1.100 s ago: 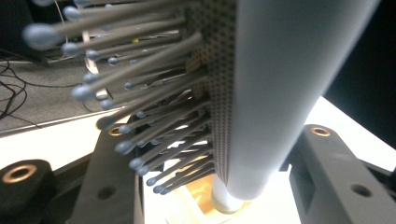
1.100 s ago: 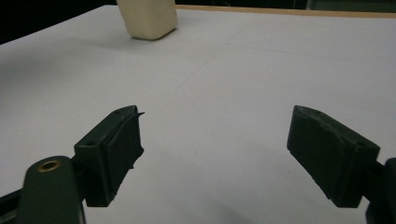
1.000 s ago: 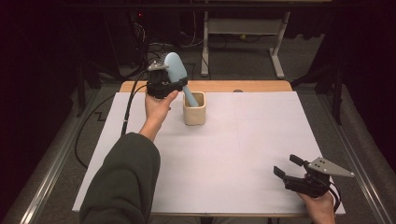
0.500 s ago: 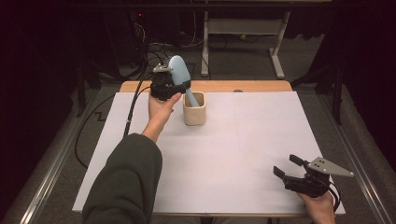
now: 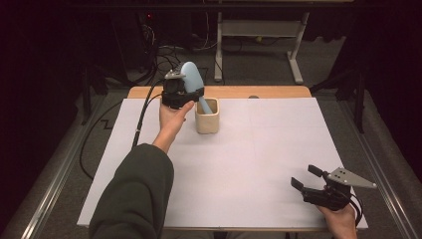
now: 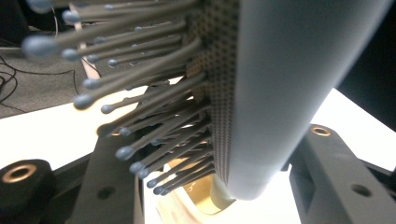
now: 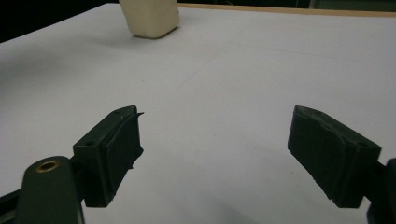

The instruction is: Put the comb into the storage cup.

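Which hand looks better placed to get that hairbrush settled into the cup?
Left. The left gripper is shut on the hairbrush, whose handle already dips into the cup. The right gripper hangs open near the table's front corner.

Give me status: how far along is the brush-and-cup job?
Done: the left hand-held gripper is shut on the hairbrush, and the handle already dips into the cup. In hand: the brush head sits tilted above the rim, bristles close in the left gripper view. Left: probably let go. The right hand-held gripper sits open near the table corner.
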The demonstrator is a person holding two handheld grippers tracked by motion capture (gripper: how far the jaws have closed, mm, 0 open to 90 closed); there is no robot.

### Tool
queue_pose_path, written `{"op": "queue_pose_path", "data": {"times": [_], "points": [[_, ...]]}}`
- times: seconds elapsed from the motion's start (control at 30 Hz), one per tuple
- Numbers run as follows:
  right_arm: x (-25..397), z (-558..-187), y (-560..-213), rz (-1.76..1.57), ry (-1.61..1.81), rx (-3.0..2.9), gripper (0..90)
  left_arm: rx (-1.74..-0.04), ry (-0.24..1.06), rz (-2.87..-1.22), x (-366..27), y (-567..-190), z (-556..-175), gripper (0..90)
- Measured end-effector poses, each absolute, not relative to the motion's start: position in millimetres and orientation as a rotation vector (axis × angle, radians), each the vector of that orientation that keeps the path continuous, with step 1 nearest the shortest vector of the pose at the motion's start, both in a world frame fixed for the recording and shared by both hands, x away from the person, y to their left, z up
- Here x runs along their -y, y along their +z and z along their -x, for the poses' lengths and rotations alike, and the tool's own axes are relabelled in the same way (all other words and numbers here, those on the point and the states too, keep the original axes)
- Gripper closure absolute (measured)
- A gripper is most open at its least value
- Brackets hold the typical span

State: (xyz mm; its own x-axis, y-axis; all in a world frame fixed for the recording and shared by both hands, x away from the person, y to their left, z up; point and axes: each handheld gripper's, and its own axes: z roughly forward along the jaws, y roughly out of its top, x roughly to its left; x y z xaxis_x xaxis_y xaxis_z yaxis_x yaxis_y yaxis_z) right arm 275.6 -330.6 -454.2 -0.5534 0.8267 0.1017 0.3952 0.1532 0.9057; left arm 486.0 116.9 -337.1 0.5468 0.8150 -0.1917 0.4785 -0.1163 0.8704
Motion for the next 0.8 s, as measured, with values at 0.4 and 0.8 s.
{"op": "queue_pose_path", "data": {"times": [0.4, 0.8], "points": [[330, -276, -454, -1.162, 1.381, -2.021, 18.0, -1.087, 0.410, -1.794, -109, -347, -488, 52.8], [330, -276, -454, -1.161, 1.382, -2.022, 18.0, -1.103, 0.399, -1.803, -108, -363, -489, 52.7]]}}
